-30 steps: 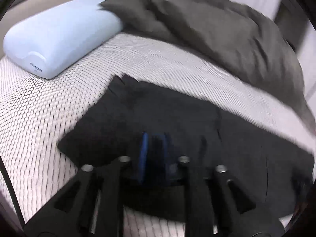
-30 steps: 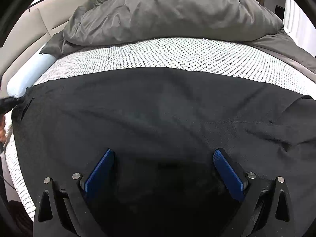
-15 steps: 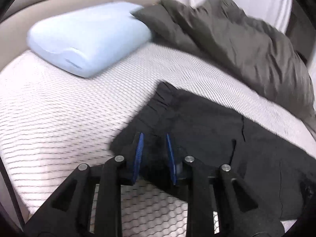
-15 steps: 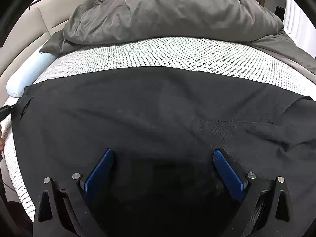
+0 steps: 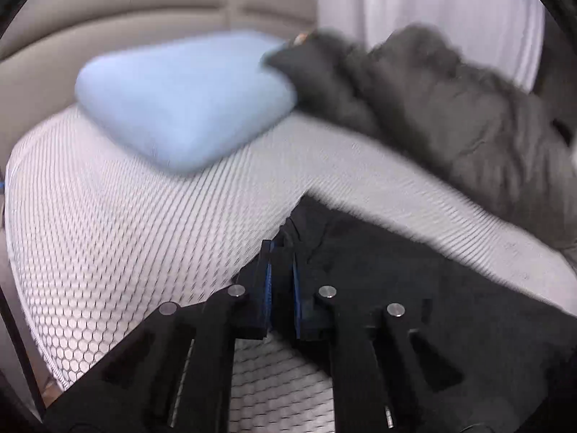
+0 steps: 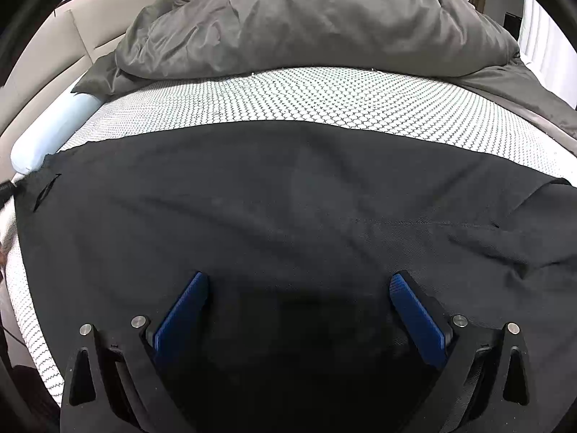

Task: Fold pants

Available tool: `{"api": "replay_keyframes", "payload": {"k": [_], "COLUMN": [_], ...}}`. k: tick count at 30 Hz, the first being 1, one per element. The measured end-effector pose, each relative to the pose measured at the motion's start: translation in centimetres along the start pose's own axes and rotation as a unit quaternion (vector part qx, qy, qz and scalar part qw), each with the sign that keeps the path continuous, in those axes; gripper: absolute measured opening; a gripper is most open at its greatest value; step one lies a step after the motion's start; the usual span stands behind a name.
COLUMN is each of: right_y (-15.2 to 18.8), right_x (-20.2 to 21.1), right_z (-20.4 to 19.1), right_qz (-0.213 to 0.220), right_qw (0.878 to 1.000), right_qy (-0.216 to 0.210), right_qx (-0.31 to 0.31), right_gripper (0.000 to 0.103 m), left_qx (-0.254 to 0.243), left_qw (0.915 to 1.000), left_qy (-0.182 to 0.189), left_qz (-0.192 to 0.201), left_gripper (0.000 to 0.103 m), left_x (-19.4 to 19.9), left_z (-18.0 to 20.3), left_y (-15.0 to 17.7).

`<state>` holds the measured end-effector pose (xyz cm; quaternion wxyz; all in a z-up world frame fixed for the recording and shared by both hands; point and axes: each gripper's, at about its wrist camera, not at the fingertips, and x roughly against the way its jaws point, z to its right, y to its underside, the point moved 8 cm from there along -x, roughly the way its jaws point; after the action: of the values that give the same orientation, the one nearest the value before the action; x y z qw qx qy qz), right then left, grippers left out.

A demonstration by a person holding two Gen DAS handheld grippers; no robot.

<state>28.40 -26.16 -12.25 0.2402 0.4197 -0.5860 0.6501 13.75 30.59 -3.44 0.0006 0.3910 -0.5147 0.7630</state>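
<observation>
**Pinching the pants' corner**

Closing just now, the left gripper (image 5: 280, 259) is clenched on a corner of the black pants (image 6: 288, 198), angled downward; a blue pillow (image 5: 184, 97) lies beyond it. The right gripper (image 6: 299, 285) hovers spread wide, pants directly beneath on the mattress (image 6: 324, 97).

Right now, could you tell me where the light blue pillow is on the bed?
The light blue pillow lies at the head of the mattress against the beige headboard, touching the grey duvet; in the right wrist view it sits far left.
</observation>
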Motion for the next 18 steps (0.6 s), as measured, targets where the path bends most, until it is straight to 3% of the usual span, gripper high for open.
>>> {"api": "replay_keyframes", "payload": {"k": [3,5,8,10,12,13,14,16,18], "right_y": [0.0,0.1,0.2,0.2,0.2,0.2,0.2,0.2,0.1], "right_x": [0.0,0.0,0.1,0.2,0.2,0.2,0.3,0.5,1.5], "right_z": [0.0,0.0,0.0,0.0,0.0,0.0,0.0,-0.1,-1.0], "right_qz": [0.000,0.001,0.002,0.002,0.001,0.001,0.002,0.006,0.021], "right_qw": [1.000,1.000,1.000,1.000,1.000,1.000,1.000,1.000,1.000], "right_qy": [-0.001,-0.002,-0.006,-0.007,-0.005,-0.005,-0.004,0.000,-0.010], "right_qx": [0.001,0.003,0.003,0.004,0.004,0.004,0.004,0.003,0.009], "right_gripper": [0.102,0.102,0.102,0.102,0.102,0.102,0.102,0.102,0.102], "left_qx": [-0.010,-0.012,-0.012,0.001,0.011,0.014,0.022,0.026,0.007], "left_qw": [0.9994,0.9996,0.9957,0.9894,0.9904,0.9898,0.9894,0.9907,0.9950], "left_qy": [0.010,0.008,-0.068,-0.100,-0.108,-0.116,-0.122,-0.122,-0.092], "left_qz": [0.033,0.024,-0.062,-0.105,-0.085,-0.082,-0.075,-0.054,-0.039], "left_gripper": [0.006,0.007,0.010,0.021,0.031,0.045,0.051,0.051,0.051], "left_x": [1.0,-0.8,-6.1,-7.8,-6.8,-6.1,-5.3,-3.2,-1.5], "left_z": [1.0,1.0,-0.8,-2.7,-2.9,-3.0,-3.0,-2.0,1.3], "left_y": [-1.8,-2.5,0.2,1.8,1.0,0.7,0.4,0.0,-0.6]}}
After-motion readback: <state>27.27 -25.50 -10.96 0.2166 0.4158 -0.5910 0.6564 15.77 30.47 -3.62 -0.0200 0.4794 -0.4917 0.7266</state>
